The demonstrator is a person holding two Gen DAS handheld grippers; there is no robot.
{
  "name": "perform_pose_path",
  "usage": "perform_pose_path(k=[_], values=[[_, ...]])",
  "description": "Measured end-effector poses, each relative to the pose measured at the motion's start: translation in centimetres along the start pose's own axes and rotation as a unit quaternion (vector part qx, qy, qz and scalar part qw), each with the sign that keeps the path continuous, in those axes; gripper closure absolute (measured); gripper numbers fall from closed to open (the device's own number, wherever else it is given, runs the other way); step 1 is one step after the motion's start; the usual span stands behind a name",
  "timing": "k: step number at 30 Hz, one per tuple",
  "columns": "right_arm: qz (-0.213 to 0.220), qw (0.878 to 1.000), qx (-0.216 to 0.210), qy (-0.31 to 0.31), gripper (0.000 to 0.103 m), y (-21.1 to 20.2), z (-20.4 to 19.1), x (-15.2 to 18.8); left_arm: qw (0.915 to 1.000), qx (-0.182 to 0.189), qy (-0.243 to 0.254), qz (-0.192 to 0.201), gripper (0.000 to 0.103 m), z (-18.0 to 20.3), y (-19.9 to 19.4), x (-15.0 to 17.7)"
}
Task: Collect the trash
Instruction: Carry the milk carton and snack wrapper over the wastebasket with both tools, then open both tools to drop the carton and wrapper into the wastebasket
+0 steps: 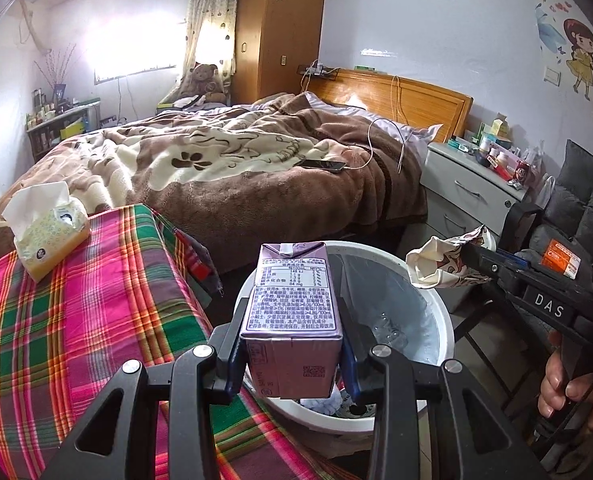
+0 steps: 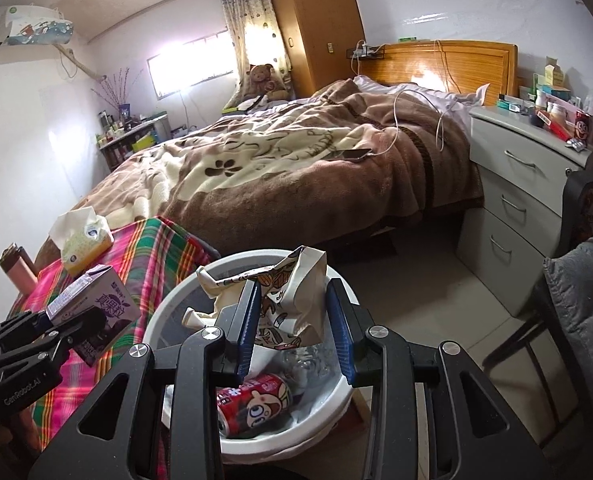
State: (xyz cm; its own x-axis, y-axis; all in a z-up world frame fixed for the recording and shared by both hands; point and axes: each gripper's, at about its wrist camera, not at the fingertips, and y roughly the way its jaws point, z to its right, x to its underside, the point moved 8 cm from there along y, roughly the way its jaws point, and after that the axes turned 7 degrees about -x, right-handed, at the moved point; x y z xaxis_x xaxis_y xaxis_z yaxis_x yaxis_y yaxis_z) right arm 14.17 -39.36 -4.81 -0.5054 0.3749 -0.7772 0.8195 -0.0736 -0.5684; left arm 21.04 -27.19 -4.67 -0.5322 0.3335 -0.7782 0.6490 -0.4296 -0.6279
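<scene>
A tissue pack sits at the far left on the table, which is covered by a red, green and pink plaid cloth. In the right wrist view a pink bottle stands at the table's far left edge. The left gripper holds a purple drink carton lengthwise, its jaws closed on the carton's two sides; the carton is raised above the near left rim of the white bin, which stands on the floor just beside the table. Inside the bin lie a red printed can and a crumpled clear plastic item. The right gripper holds a crumpled printed snack wrapper over the bin's opening; the left pad presses the wrapper, but whether the right pad touches it cannot be told. In the left wrist view a hand grips the right gripper's handle at lower right. Behind the bin stands a bed with a brown and cream blanket, a phone on a white cable lying on it. To the right is a grey bedside cabinet crowded with small boxes and bottles, and a chair with a grey cushion.
</scene>
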Motion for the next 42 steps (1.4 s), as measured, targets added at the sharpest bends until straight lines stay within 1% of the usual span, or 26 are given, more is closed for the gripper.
perform_pose_path(k=[2, 5, 10, 12, 13, 14, 15, 16, 25, 31, 36, 40, 42], values=[[-0.006, 1.0, 0.004, -0.002, 0.067, 0.3, 0.1, 0.2, 1.0, -0.008, 0.005, -0.002, 0.064, 0.3, 0.5, 0.0], [-0.016, 1.0, 0.001, -0.006, 0.067, 0.7, 0.2, 0.4, 1.0, -0.004, 0.001, -0.006, 0.064, 0.5, 0.9, 0.0], [-0.025, 1.0, 0.005, -0.014, 0.067, 0.8, 0.3, 0.4, 0.9999, -0.008, -0.002, -0.008, 0.064, 0.6, 1.3, -0.1], [-0.03, 0.999, 0.006, -0.016, 0.067, 1.1, 0.3, 0.5, 0.9999, -0.013, 0.0, -0.009, 0.062, 0.6, 1.4, -0.1], [-0.033, 0.999, 0.005, -0.017, 0.065, 1.2, 0.3, 0.5, 0.9999, -0.012, -0.001, -0.01, 0.058, 0.6, 1.5, -0.2], [-0.035, 0.999, 0.005, -0.018, 0.059, 1.2, 0.3, 0.6, 0.9999, -0.009, -0.003, -0.011, 0.054, 0.7, 1.6, -0.2], [-0.036, 0.999, 0.005, -0.018, 0.055, 1.3, 0.3, 0.6, 0.9999, -0.007, -0.005, -0.011, 0.048, 0.7, 1.6, -0.1], [-0.035, 0.999, 0.004, -0.017, 0.048, 1.2, 0.4, 0.7, 0.9999, -0.007, -0.006, -0.011, 0.046, 0.7, 1.6, -0.1], [-0.033, 0.999, -0.004, -0.013, 0.048, 0.8, 0.2, 0.8, 0.9998, -0.007, -0.017, -0.01, 0.046, 0.6, 1.0, 0.2], [-0.025, 0.999, -0.01, -0.023, 0.048, 0.0, -0.9, 0.9, 0.9994, -0.009, -0.033, -0.004, 0.046, -0.1, -0.3, 0.6], [-0.015, 0.999, -0.018, -0.032, 0.048, -0.9, -1.9, 1.1, 0.9989, -0.018, -0.042, 0.002, 0.046, -0.8, -1.9, 1.3], [-0.007, 0.999, -0.024, -0.041, 0.048, -1.7, -2.8, 1.5, 0.9982, -0.041, -0.043, 0.012, 0.046, -1.5, -3.5, 2.1], [-0.004, 0.999, -0.028, -0.045, 0.046, -2.2, -3.2, 1.9, 0.9974, -0.052, -0.047, 0.014, 0.045, -1.9, -4.2, 2.6]])
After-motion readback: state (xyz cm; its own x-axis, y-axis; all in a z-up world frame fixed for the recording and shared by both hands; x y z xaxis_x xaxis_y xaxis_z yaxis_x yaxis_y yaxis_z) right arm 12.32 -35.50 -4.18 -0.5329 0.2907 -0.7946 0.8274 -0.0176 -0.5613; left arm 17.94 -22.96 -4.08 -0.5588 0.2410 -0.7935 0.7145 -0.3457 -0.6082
